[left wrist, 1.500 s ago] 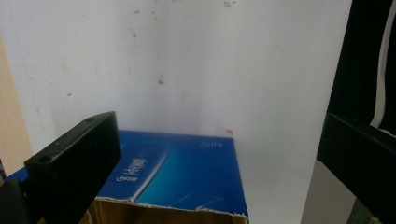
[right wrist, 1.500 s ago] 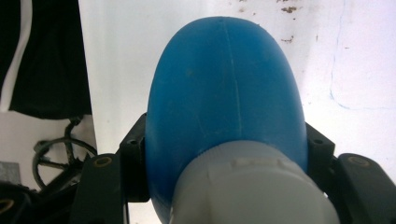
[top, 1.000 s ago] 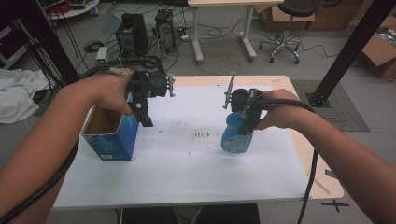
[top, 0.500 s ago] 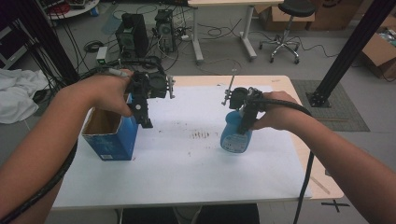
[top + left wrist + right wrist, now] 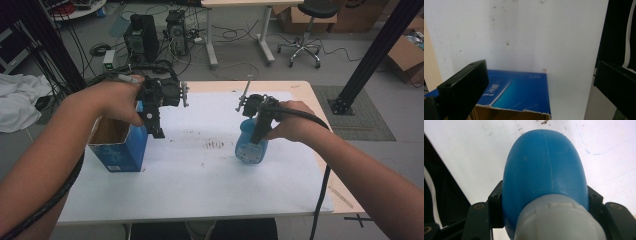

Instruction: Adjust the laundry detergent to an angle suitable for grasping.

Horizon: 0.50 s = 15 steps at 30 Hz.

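Right gripper (image 5: 544,202) fingers clamped on the blue bottle (image 5: 545,170) just below its grey cap (image 5: 559,220), bottle standing right of the white surface's (image 5: 200,175) middle. Left gripper (image 5: 156,122) fingers spread wide, hovering above the open blue box (image 5: 120,147) near the left edge.

- Worktop (image 5: 200,185): white, speckled with dark marks.
- Open blue box (image 5: 122,147) stands on it.
- Blue bottle (image 5: 249,147) stands well right of the box.
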Each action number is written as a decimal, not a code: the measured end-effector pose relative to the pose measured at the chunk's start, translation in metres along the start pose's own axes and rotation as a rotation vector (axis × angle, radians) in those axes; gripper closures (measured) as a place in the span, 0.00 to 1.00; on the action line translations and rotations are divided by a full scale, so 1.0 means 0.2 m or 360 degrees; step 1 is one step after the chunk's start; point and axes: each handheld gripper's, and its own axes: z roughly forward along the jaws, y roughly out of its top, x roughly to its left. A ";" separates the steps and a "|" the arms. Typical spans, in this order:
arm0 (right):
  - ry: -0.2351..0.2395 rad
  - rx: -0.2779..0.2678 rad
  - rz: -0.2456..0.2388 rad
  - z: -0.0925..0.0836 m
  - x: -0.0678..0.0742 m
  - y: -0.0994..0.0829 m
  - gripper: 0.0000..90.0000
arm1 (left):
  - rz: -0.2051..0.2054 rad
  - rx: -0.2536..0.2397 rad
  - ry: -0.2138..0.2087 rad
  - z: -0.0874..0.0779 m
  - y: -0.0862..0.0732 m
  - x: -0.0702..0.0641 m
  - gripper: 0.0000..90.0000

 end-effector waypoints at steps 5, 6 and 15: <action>-0.0006 -0.0011 0.0063 0.02 -0.01 0.01 0.43 | 0.0006 0.0007 0.0000 0.01 0.00 0.00 0.00; -0.0005 -0.0008 0.0062 0.02 -0.01 0.02 0.43 | 0.0005 0.0006 0.0000 0.01 0.00 -0.01 0.00; -0.0015 0.0005 0.0134 0.06 -0.01 0.05 0.43 | 0.0000 0.0003 -0.0003 0.02 -0.01 -0.01 0.00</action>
